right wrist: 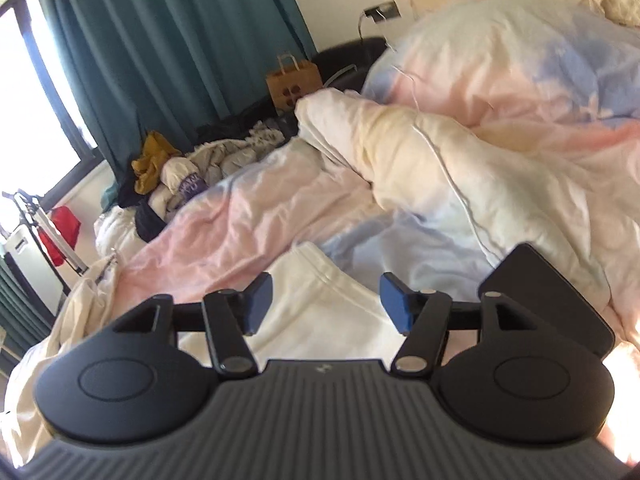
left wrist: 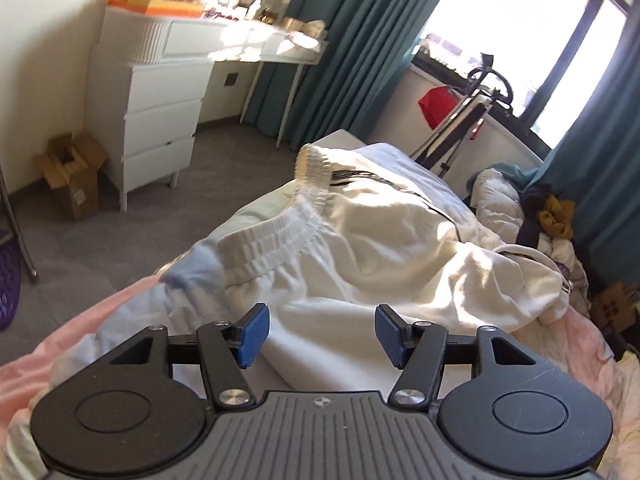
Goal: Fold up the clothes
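Most of the white cotton sweatpants with the ribbed elastic waistband [left wrist: 360,248] is bunched up, so I can't make out where the legs end, and the pile of crumpled clothes [right wrist: 176,176] by the teal curtains [right wrist: 168,40] is just a jumble. Both the left gripper [left wrist: 322,334] and right gripper [right wrist: 326,304] hover spread wide, blue pads [left wrist: 252,334] gripping nothing, right above the fabric. The pants lie on a pink-and-blue duvet [right wrist: 500,92] on the bed, with a white chest of drawers [left wrist: 160,120] across the grey floor.
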